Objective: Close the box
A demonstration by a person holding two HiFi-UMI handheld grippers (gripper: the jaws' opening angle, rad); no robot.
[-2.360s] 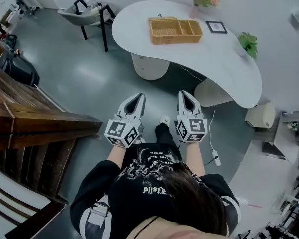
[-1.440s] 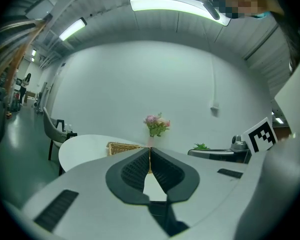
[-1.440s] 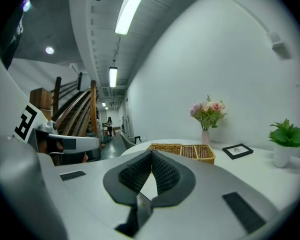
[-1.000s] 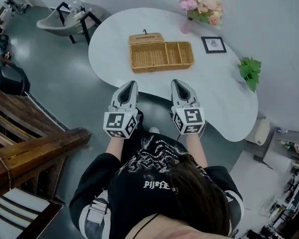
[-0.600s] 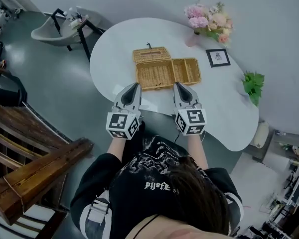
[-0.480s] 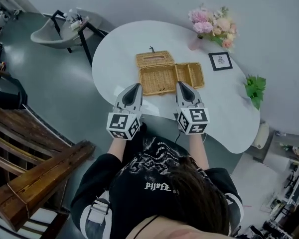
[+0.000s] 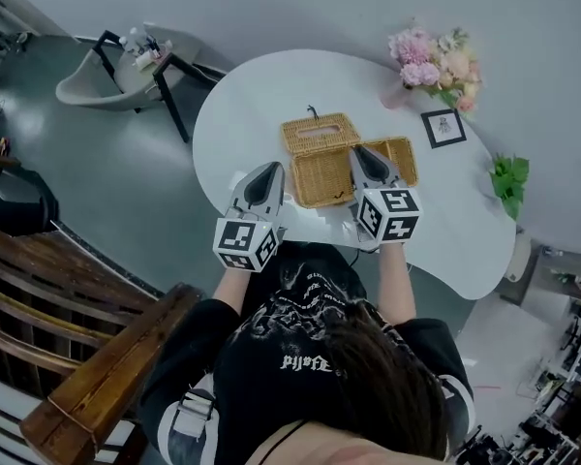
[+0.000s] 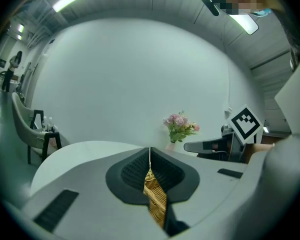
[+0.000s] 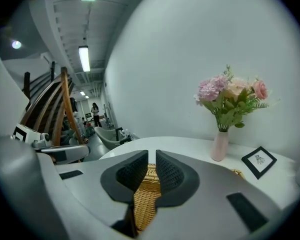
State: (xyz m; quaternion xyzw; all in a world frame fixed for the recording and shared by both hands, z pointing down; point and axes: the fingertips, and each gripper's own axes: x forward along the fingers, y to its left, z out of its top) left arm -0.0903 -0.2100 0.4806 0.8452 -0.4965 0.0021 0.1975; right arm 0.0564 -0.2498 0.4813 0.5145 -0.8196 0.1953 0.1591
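An open wicker box (image 7: 321, 174) sits on the white table (image 7: 252, 95), with its lid (image 7: 315, 132) folded back on the far side. My left gripper (image 7: 272, 169) hovers at the box's near left corner with its jaws shut and empty; wicker (image 8: 155, 199) shows behind them. My right gripper (image 7: 358, 150) is over the box's right part. Its jaws have just been opening and stand a little apart (image 9: 152, 154) with nothing between them; wicker (image 9: 146, 199) lies beyond the gap.
A vase of pink flowers (image 7: 431, 61), a small picture frame (image 7: 443, 128) and a green plant (image 7: 510, 179) stand on the table's far right. A grey chair (image 7: 116, 66) is at the back left. Wooden stairs (image 7: 68, 356) run along the left.
The person has walked up to the table, so both grippers have gone from over the floor to the wicker box. The right jaws have parted; the left stay shut.
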